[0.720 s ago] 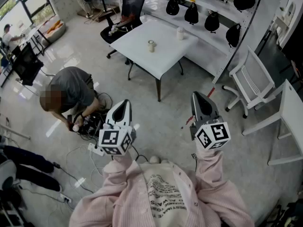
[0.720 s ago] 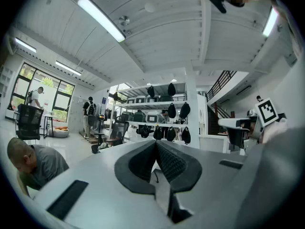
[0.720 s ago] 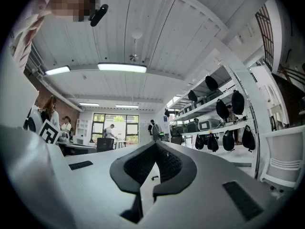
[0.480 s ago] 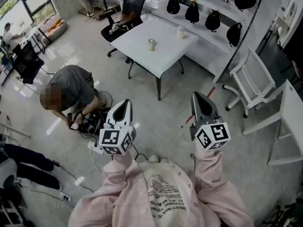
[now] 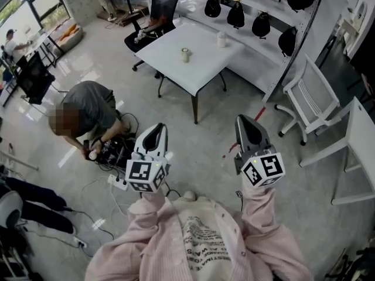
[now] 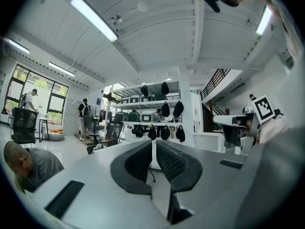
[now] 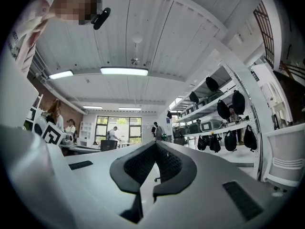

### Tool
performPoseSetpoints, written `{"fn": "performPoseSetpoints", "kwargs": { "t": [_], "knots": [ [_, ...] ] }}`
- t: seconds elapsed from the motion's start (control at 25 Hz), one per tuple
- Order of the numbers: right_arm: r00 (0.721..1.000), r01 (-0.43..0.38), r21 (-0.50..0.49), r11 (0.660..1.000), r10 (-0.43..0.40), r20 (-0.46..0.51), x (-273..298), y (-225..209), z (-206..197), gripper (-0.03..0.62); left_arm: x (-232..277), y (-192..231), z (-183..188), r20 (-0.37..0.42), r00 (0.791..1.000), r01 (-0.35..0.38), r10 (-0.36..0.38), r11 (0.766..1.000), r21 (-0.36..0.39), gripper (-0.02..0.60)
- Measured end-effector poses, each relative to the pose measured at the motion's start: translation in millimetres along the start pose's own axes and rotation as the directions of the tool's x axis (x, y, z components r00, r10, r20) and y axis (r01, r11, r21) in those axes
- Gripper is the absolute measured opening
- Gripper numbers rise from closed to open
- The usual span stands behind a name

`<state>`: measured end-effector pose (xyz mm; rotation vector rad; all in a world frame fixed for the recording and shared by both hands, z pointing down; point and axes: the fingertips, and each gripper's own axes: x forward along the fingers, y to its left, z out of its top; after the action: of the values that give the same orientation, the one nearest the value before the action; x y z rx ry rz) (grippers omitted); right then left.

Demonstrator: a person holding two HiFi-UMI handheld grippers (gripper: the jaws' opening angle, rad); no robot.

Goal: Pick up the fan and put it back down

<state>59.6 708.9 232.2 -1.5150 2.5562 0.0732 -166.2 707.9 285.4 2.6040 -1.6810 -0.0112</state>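
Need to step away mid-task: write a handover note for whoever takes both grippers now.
Left gripper: shut, nothing between the jaws, held over the floor.
Right gripper: shut, nothing between the jaws, alongside the left one.
Fan: cannot be made out in any view. The white table ahead carries two small items, too small to identify.
Done: no step shows as done.
Left: find the fan, pick it up, put it back down.

This is a big open lab or office hall: white shelves (image 5: 266,7) carrying black bags (image 5: 236,15), a white desk (image 5: 193,54), an office chair (image 5: 159,7), cables (image 5: 114,154) on the shiny floor (image 5: 202,151).
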Motion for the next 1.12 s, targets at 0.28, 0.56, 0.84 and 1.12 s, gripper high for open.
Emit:
{"fn": "performPoseSetpoints", "kwargs": {
  "t": [0.28,0.56,0.84,1.12],
  "knots": [
    [1.000,-0.010,-0.001,1.000,0.010,-0.001,-16.1,-7.1,5.1,-0.002,-2.9,-10.7,4.1,0.013,0.999,-0.031,0.031,0.999,-0.006,0.006],
    [1.000,-0.026,0.012,1.000,0.025,0.009,-22.2,-16.7,7.6,0.000,3.0,-27.5,2.8,0.009,1.000,-0.010,0.011,0.999,-0.030,0.202],
    [1.000,-0.020,0.034,0.999,0.020,0.001,-18.3,-32.9,-0.8,0.000,19.7,-27.8,3.0,0.002,1.000,-0.024,0.024,0.999,-0.023,0.250],
    [1.000,-0.019,0.051,0.999,0.020,-0.016,9.3,-61.4,-12.3,0.000,62.5,-29.1,-3.6,-0.024,1.000,-0.004,0.003,1.000,-0.023,0.258]
  ]
}}
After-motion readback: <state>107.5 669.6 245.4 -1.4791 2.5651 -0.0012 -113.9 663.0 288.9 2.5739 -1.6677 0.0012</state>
